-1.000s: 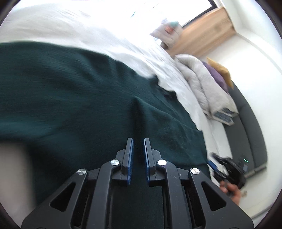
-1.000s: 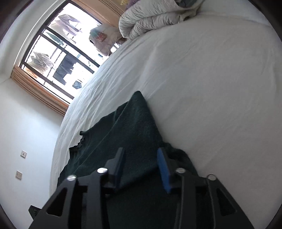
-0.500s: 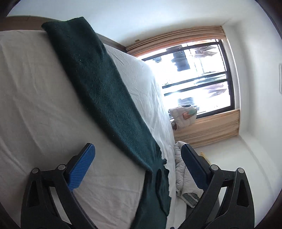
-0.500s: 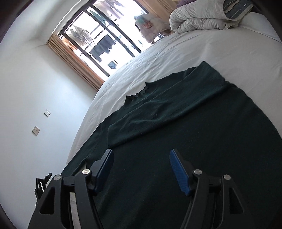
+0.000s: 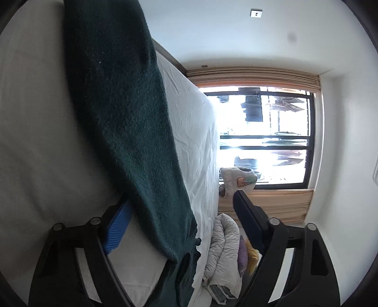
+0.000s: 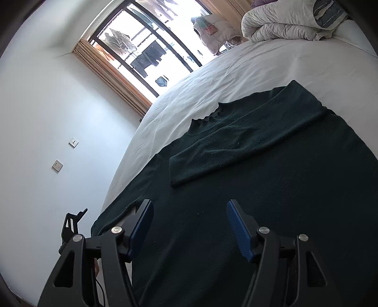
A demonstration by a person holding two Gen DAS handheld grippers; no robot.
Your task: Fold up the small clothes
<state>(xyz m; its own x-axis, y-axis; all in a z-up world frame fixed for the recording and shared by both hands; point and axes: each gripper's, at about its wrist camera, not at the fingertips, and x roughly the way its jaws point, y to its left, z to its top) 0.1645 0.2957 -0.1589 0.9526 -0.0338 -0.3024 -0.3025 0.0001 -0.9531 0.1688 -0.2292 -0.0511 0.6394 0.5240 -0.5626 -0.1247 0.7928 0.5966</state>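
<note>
A dark green sweater [image 6: 271, 179] lies flat on the white bed [image 6: 271, 63], with one sleeve [image 6: 236, 151] folded across its chest. My right gripper [image 6: 189, 203] hovers open over the sweater's lower body, nothing between its fingers. In the left wrist view, which is rolled on its side, the other sleeve [image 5: 122, 113] runs along the bed and passes between the jaws of my left gripper [image 5: 181, 198]. Those jaws are closing. The left pad [image 5: 117, 229] sits at the sleeve's edge and the right finger [image 5: 248, 219] stands apart from it. The left gripper [image 6: 70, 222] also shows beside the bed.
A folded pale quilt [image 6: 290, 21] lies at the head of the bed, with cushions beside it [image 5: 243, 257]. A large window [image 5: 264, 137] with a stuffed bag [image 5: 238, 179] in front stands beyond the bed. Wall sockets [image 6: 57, 165] mark the white wall beside it.
My left gripper went from nearly shut on green fabric to wide open, rolled over, then narrowed around the sleeve. My right gripper drew back from the fabric, so the whole sweater shows.
</note>
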